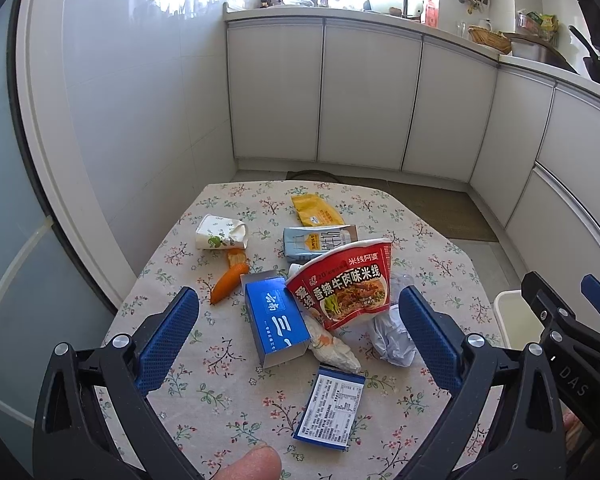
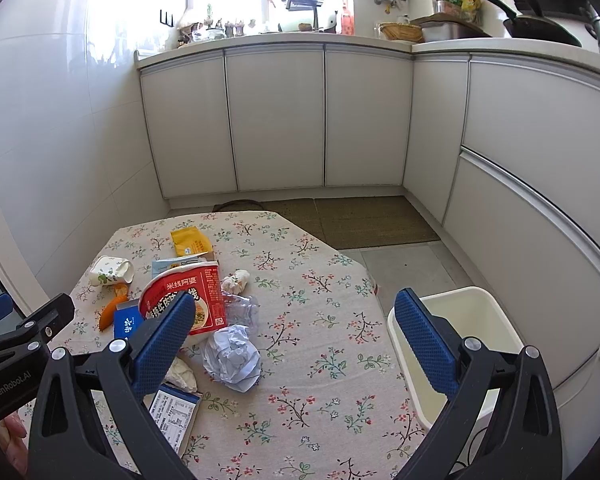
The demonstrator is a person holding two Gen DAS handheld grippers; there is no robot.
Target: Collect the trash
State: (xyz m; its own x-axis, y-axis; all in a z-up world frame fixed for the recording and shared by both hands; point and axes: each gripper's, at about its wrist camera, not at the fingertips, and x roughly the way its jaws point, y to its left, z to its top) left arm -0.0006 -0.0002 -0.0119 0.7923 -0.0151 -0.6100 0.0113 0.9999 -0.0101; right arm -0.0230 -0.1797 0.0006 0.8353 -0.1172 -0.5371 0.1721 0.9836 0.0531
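Both my jaws gape wide, empty. Noodle cup (image 1: 346, 284) and blue box (image 1: 276, 320) lie just ahead between the left jaws; white bin (image 2: 460, 344) sits off the counter (image 2: 320, 280) edge behind the right jaws.

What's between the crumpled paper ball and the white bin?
Nothing: only bare floral tablecloth lies between the crumpled paper ball and the white bin off the table's edge. The right wrist view shows it.

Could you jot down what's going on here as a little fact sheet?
Place: kitchen, table with floral cloth
Trash on table: red noodle cup, blue box, crumpled paper, carrot, yellow packet, white cup
Bin: cream, beside the table
Left gripper: jaws open, holding nothing
Right gripper: jaws open, holding nothing
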